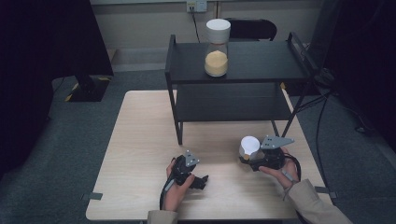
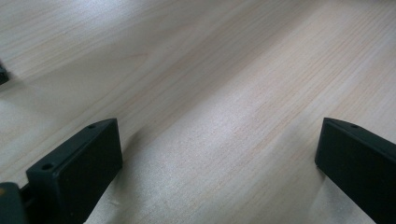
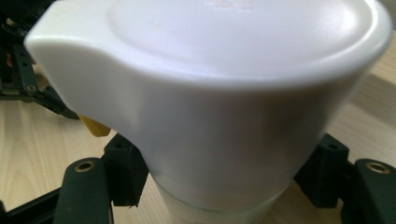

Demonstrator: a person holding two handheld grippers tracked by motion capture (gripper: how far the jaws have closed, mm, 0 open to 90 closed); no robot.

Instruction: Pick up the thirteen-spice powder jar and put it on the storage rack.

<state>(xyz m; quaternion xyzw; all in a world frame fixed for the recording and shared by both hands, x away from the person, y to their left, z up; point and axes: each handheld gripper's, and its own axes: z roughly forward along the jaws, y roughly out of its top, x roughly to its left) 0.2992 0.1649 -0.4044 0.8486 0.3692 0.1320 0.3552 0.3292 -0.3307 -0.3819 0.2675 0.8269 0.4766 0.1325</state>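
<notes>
Item 1, the right tongs [image 1: 246, 158]: we find them clamped on a white-lidded jar [image 1: 249, 147], one jaw on either side of the body just under the lid. In the right gripper view the lid [image 3: 224, 79] looms directly ahead of the tongs, and the jaws press against the jar's sides below it. The jar sits low over the table [image 1: 140, 140], at the near right part; whether its base touches the wood we cannot tell.

Item 2, the left tongs [image 1: 200, 181]: jaws wide apart, holding nothing. In the left gripper view we see bare wood grain between them [image 2: 219, 140]. They rest low at the table, well apart from the jar, which lies off to their right.

Item 3, a black two-tier shelf [image 1: 233, 79]: it stands on the table beyond both tongs, far ahead of the gripped jar. Its lower tier looks empty.

Item 4, a second jar [image 1: 217, 46]: white lid, yellow-orange contents (grain or powder, too small to say), upright on the top tier, ahead of the tongs and a little left of the right pair.

Status, as we judge it: the grasp is made; the carry is not. One jar is already on the shelf, so we take the work to be shelving the held jar. Left to do: lift, travel forward to the shelf, set down, release.
</notes>
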